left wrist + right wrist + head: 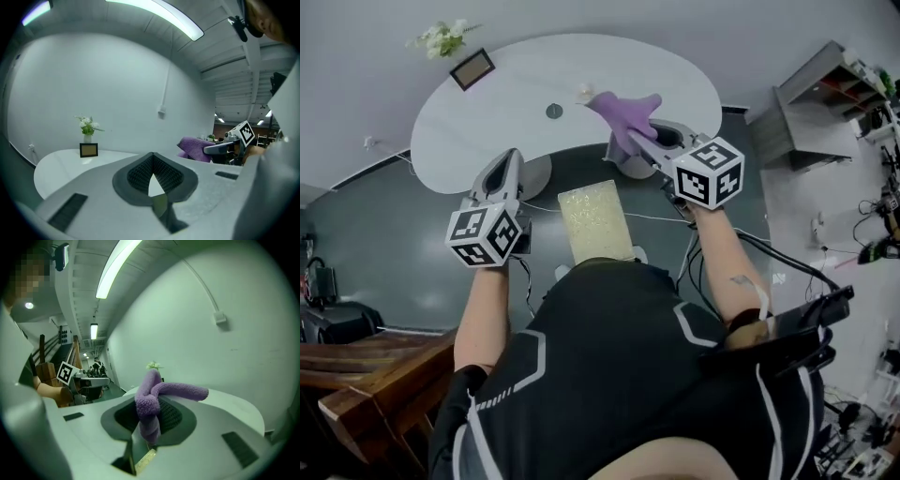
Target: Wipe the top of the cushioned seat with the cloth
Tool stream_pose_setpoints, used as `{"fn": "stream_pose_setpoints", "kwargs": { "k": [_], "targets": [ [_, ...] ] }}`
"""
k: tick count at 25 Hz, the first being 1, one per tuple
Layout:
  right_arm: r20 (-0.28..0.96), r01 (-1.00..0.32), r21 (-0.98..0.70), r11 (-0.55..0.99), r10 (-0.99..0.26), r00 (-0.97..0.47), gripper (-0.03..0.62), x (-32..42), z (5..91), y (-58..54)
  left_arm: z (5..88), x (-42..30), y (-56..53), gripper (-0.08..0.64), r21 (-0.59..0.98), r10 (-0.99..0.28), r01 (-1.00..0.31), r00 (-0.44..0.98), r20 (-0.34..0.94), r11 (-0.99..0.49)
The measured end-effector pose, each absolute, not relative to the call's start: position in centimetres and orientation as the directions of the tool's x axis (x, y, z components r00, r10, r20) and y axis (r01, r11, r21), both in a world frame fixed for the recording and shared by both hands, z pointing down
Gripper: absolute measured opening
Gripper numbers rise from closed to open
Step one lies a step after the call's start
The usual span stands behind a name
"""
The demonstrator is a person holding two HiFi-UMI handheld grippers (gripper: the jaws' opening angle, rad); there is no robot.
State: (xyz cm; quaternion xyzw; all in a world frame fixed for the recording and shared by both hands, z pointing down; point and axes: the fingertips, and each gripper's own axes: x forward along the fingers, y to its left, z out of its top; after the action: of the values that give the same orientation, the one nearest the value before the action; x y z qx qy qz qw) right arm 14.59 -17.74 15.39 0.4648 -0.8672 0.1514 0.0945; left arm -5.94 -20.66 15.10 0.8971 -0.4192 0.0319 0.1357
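Purple cloth (623, 112) clamped in right hand-held gripper (147, 427) by white table (487, 122); left hand-held gripper (152, 161) closed, empty.

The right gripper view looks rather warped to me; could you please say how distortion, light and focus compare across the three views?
Right gripper view: strong fisheye with dark corners, the ceiling light strip bowed and glaring, the purple cloth sharp. Left gripper view: the same bowing, another bright ceiling strip, the picture frame crisp. Head view: even light, the white table curved, no harsh shadows.
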Motion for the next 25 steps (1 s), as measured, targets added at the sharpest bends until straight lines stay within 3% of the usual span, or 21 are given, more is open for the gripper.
{"fn": "stream_pose_setpoints", "kwargs": {
  "k": [12, 25],
  "targets": [
    [0.186, -0.866, -0.102, 0.490, -0.846, -0.500, 0.074, 15.2, 8.0, -15.4, 5.4, -5.8, -16.9, 0.003, 0.050, -0.779, -0.779, 0.626, 0.003, -0.626],
    [0.176, -0.868, -0.066, 0.493, -0.850, -0.496, 0.071, 15.5, 7.4, -17.0, 4.7, -6.1, -17.4, 0.003, 0.053, -0.798, -0.797, 0.602, 0.002, -0.601]
  ]
}}
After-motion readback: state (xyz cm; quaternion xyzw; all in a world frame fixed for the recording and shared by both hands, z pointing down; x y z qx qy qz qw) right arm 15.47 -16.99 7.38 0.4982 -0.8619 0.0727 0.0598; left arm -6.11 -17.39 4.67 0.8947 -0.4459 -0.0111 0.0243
